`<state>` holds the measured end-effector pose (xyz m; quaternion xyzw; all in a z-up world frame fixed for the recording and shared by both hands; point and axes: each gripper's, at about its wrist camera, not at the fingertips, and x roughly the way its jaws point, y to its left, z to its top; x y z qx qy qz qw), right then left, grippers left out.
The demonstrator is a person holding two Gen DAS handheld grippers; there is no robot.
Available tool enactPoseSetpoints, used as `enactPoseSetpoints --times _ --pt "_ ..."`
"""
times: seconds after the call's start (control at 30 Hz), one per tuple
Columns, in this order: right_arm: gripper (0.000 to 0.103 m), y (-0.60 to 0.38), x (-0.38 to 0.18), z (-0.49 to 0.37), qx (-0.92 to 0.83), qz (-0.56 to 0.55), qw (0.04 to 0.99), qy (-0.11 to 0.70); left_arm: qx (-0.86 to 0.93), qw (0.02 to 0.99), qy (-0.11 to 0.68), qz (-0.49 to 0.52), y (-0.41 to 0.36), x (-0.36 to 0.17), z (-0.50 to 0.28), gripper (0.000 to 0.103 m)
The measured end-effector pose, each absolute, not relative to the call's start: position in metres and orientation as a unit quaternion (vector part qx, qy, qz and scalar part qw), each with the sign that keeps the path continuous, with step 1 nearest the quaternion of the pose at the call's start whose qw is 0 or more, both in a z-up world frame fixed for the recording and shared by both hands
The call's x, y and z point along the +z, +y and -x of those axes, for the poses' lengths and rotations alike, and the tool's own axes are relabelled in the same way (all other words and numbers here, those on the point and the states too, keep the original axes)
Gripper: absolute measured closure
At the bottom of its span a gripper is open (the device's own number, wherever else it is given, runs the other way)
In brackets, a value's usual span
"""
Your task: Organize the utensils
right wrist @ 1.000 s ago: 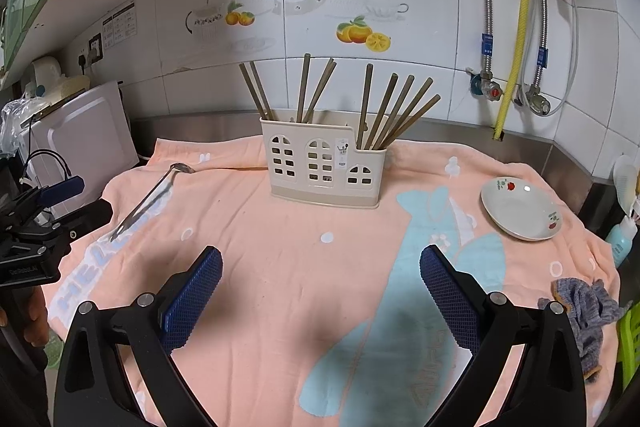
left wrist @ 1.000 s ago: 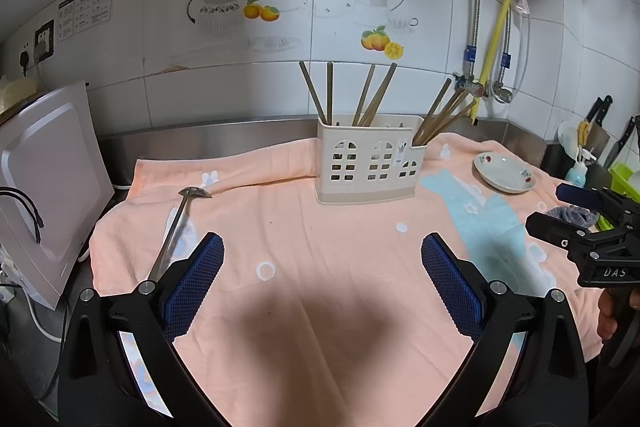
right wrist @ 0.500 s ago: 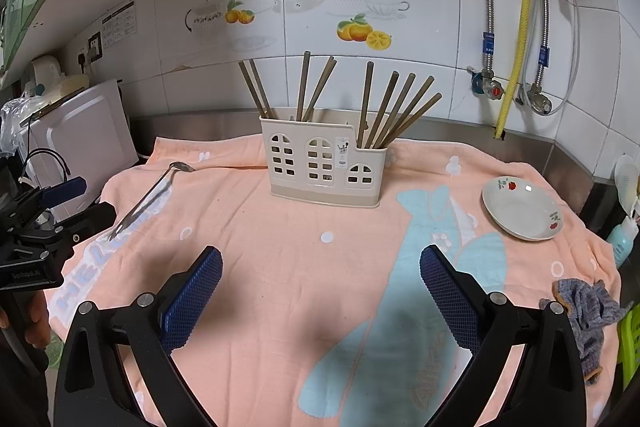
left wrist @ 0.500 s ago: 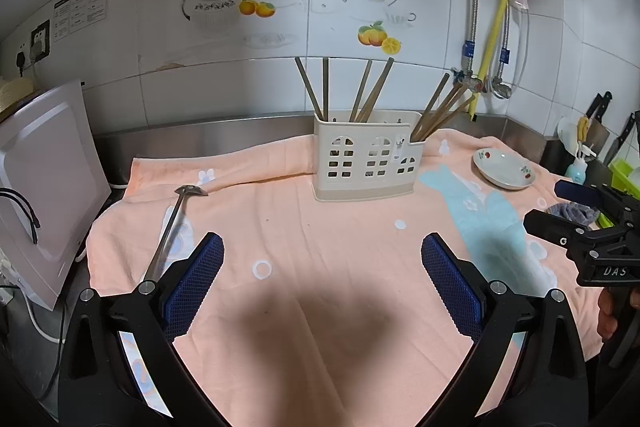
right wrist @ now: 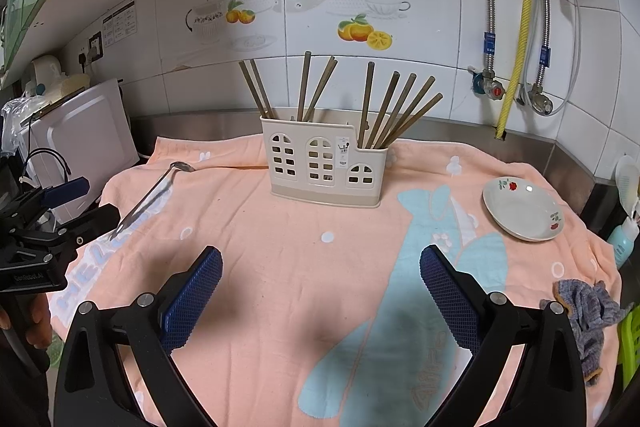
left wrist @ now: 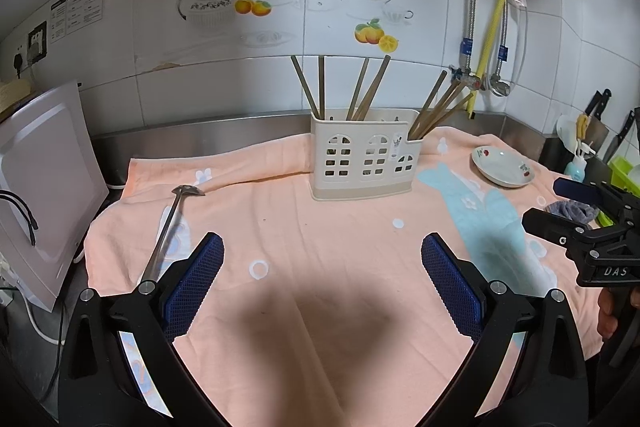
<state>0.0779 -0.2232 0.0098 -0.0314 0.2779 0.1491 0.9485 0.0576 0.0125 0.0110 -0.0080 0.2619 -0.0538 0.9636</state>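
Ladle (left wrist: 170, 227) lay left on towel (left wrist: 320, 235); saucer (right wrist: 522, 209) right; caddy (right wrist: 324, 163) held chopsticks (right wrist: 394, 111). Both grippers' jaws gaped wide, empty.

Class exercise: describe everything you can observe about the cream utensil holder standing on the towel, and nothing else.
The utensil holder is a cream box, plastic by the look, with arched window-shaped cut-outs in its front wall, a small label, and a slightly darker base. Its right section has a lower rim than the rest. It stands upright on the peach towel, near the steel backsplash. Brown chopsticks lean out of it in separate groups: left, middle and right. Neither tool touches it.
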Motion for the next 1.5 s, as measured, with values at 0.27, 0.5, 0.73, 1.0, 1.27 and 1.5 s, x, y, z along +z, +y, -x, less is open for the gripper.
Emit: enactPoseSetpoints --times 0.27,0.5,0.73,1.0,1.27,1.5 --pt "0.007 -0.2229 0.0095 -0.0780 0.150 0.032 0.948 0.278 -0.055 0.963 0.263 0.008 0.0105 0.0106 -0.0580 0.005" --pt "0.007 -0.2209 0.0089 -0.0783 0.152 0.034 0.948 0.278 -0.055 0.963 0.262 0.009 0.0092 0.0102 -0.0577 0.005" --pt "0.007 -0.2186 0.0088 -0.0775 0.153 0.035 0.947 0.279 -0.055 0.963 0.262 0.009 0.0097 0.0104 -0.0574 0.005" --pt "0.007 -0.2175 0.0082 -0.0770 0.154 0.035 0.947 0.279 -0.055 0.963 0.262 0.011 0.0084 0.0100 -0.0567 0.005" --pt "0.007 -0.2176 0.0082 -0.0771 0.154 0.035 0.947 0.279 -0.053 0.964 0.261 0.013 0.0092 0.0107 -0.0555 0.005" --pt "0.007 -0.2162 0.0066 -0.0752 0.154 0.035 0.947 0.280 -0.057 0.963 0.264 0.019 0.0115 0.0106 -0.0566 0.005"
